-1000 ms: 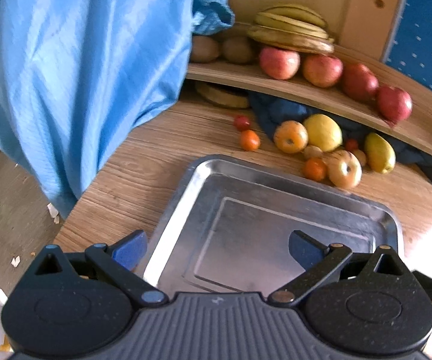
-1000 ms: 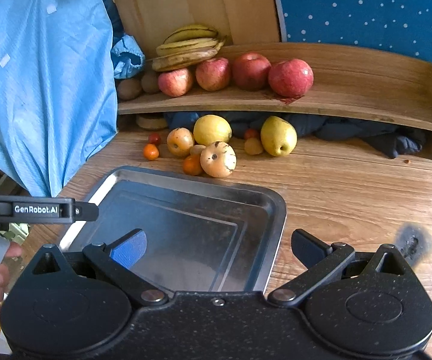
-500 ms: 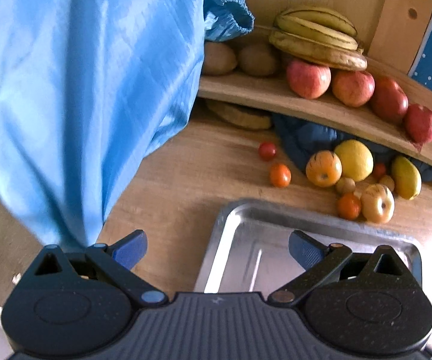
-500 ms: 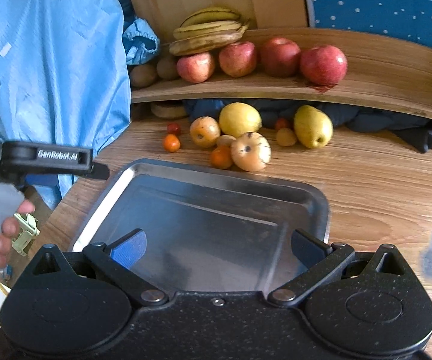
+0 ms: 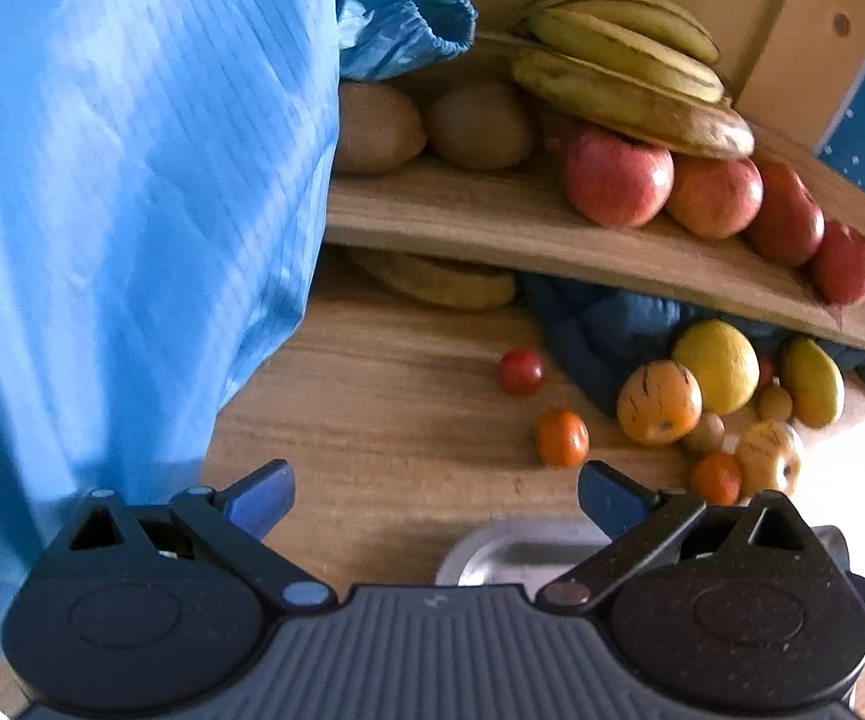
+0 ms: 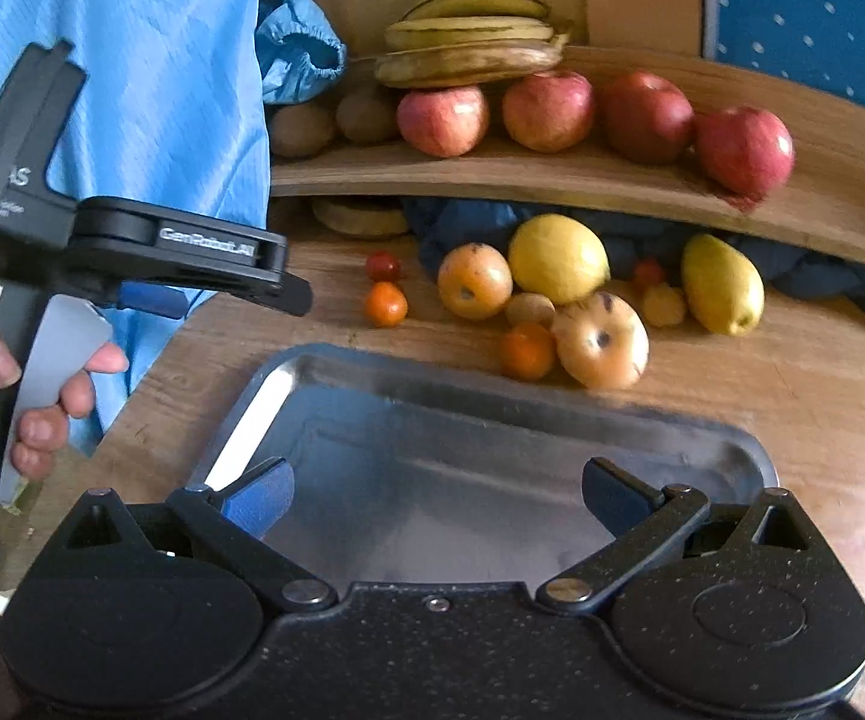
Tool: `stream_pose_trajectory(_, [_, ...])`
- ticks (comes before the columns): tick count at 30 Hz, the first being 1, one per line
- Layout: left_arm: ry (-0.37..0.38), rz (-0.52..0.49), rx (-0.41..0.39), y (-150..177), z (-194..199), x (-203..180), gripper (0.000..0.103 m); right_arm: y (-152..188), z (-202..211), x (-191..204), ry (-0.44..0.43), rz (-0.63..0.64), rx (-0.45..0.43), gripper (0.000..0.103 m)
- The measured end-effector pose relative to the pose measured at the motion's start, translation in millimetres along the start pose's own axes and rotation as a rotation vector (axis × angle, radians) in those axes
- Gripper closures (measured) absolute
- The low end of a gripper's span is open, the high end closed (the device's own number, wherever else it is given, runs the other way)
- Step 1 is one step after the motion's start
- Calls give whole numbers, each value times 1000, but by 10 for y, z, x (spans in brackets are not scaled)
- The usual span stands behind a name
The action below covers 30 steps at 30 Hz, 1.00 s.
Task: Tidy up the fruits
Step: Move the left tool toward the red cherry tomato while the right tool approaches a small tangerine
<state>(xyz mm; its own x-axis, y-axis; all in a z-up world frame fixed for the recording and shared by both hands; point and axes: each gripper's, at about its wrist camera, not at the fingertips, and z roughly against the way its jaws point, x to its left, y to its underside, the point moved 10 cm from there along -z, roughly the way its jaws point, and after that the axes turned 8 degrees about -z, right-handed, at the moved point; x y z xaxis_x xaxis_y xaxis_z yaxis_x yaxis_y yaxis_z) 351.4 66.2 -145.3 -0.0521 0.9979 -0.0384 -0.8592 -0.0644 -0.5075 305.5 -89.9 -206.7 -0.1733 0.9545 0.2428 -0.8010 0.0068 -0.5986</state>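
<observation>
A steel tray (image 6: pixel 552 420) lies on the wooden table, and its corner (image 5: pixel 492 552) shows in the left wrist view. Beyond it lie loose fruits: a small orange (image 5: pixel 561 437), a red tomato (image 5: pixel 520 371), a round orange-yellow fruit (image 5: pixel 659 402), a yellow lemon (image 6: pixel 558 258) and a yellow pear (image 6: pixel 720 285). Red apples (image 6: pixel 546 111) and bananas (image 6: pixel 468 54) sit on the shelf. My left gripper (image 5: pixel 432 492) is open and empty over the table, left of the tray. My right gripper (image 6: pixel 435 492) is open and empty over the tray.
A blue garment (image 5: pixel 132 210) hangs at the left beside the table edge. A curved wooden shelf (image 6: pixel 582 180) spans the back, with dark blue cloth (image 5: pixel 600 324) and a banana (image 5: pixel 438 282) under it. Brown kiwis (image 5: pixel 480 126) sit on the shelf's left end.
My left gripper has moved forward and left, off the tray toward the small orange and tomato. My right gripper has moved forward over the tray. Both stay open.
</observation>
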Motion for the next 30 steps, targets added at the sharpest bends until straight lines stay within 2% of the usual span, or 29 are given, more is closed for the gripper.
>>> stream_pose_trajectory(4, [20, 8, 11, -102, -147, 61, 1, -200, -79, 155, 6, 28, -21, 2])
stream_pose_trajectory(11, [58, 0, 29, -240, -359, 44, 1, -403, -359, 339, 4, 69, -9, 2])
stream_pose_trajectory(17, [103, 2, 35, -318, -478, 40, 1, -471, -585, 339, 18, 31, 2, 17])
stream_pose_trajectory(22, [130, 1, 40, -362, -569, 14, 2, -542, -719, 338, 17, -5, 0, 20])
stream_pose_trajectory(26, [158, -6, 46, -370, -625, -34, 6, -547, -834, 371, 11, -7, 15, 24])
stream_pose_trajectory(30, [185, -18, 51, -402, -733, -93, 16, -544, -934, 412, 1, -5, 30, 32])
